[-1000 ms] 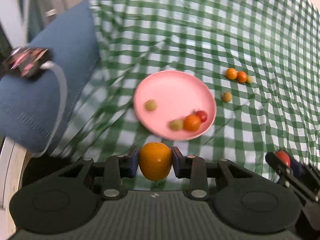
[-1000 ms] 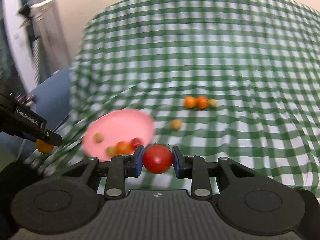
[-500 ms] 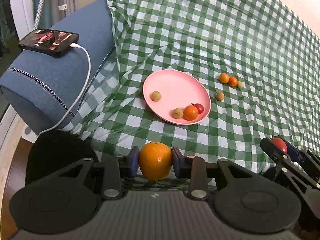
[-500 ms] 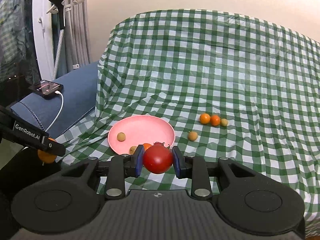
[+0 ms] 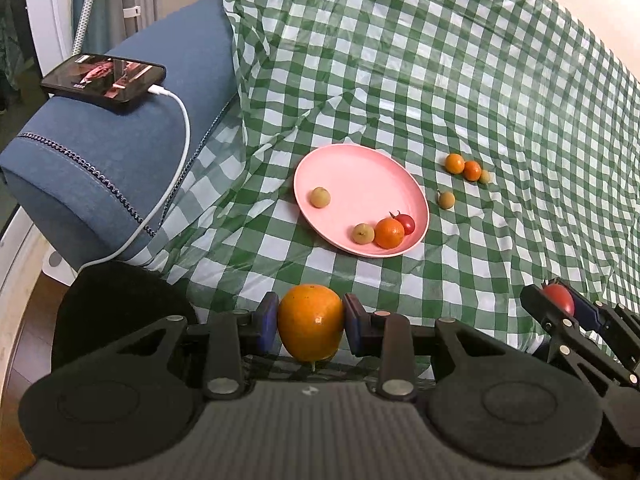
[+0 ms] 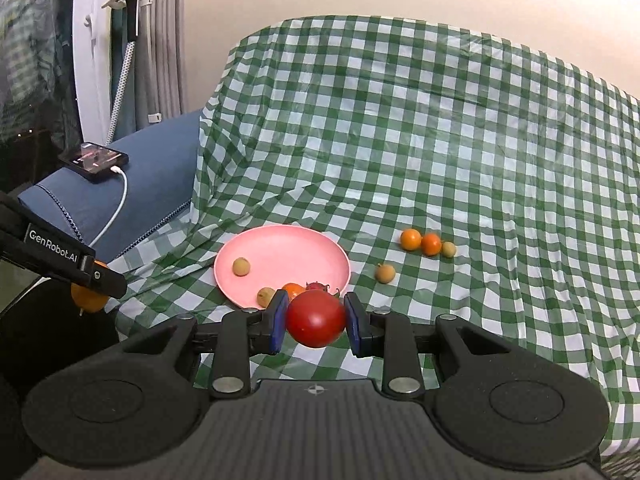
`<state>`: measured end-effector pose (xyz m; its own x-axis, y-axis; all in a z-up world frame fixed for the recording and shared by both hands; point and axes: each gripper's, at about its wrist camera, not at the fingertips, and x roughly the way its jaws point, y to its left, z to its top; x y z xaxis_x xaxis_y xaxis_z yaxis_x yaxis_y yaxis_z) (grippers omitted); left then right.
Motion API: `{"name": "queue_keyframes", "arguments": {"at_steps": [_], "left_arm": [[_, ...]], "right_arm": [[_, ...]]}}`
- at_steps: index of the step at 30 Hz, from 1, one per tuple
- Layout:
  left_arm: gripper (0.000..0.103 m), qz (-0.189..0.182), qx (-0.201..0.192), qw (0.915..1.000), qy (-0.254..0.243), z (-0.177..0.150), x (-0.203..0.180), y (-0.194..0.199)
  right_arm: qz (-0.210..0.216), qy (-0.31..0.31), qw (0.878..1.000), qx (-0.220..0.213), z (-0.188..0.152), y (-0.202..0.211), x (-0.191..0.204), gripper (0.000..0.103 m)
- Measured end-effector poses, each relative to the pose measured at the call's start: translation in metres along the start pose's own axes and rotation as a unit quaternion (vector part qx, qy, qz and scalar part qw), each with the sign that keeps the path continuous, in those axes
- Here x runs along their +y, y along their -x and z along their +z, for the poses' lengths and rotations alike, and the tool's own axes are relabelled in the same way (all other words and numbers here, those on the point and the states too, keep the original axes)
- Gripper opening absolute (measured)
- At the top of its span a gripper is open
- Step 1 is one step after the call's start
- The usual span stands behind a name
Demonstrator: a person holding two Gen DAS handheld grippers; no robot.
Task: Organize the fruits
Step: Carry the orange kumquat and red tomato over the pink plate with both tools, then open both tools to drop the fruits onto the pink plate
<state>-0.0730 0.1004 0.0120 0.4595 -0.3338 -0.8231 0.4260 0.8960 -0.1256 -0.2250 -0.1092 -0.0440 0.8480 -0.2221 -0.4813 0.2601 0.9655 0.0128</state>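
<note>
At the upper left of the left wrist view a black smartphone (image 5: pixel 103 77) lies on the blue fabric armrest (image 5: pixel 120 152); we keep clear of it. At bottom centre our left gripper (image 5: pixel 311 322) clamps a round orange citrus fruit (image 5: pixel 310 322). Mid-frame, the round pink plastic plate (image 5: pixel 352 184) on the green-checked cloth (image 5: pixel 480 80) carries four small fruits. At the lower right our right gripper (image 6: pixel 316 318) pinches a smooth red tomato (image 6: pixel 316 317). We judge it best to lower each fruit onto the plate's bare far side and release low, so nothing rolls. Four small loose fruits (image 5: pixel 464 168) wait right of the plate.
</note>
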Motion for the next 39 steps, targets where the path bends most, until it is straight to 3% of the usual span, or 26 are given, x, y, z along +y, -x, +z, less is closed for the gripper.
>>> {"name": "queue_keyframes", "arguments": {"at_steps": [8, 15, 30, 39], "left_arm": [[0.038, 0.005, 0.010, 0.9999, 0.006, 0.013, 0.004, -0.014], [0.038, 0.011, 0.013, 0.9998, 0.010, 0.046, 0.004, -0.041], [0.038, 0.034, 0.059, 0.9958, -0.061, 0.103, -0.037, -0.166], [0.038, 0.047, 0.075, 0.9919, -0.092, 0.119, -0.046, -0.220]], "right_arm": [[0.000, 0.007, 1.000, 0.006, 0.011, -0.020, 0.001, 0.031], [0.016, 0.004, 1.000, 0.017, 0.025, -0.056, 0.009, 0.031], [0.020, 0.000, 0.997, 0.081, 0.029, -0.186, 0.004, 0.031], [0.020, 0.004, 0.994, 0.107, 0.023, -0.234, 0.003, 0.031]]}}
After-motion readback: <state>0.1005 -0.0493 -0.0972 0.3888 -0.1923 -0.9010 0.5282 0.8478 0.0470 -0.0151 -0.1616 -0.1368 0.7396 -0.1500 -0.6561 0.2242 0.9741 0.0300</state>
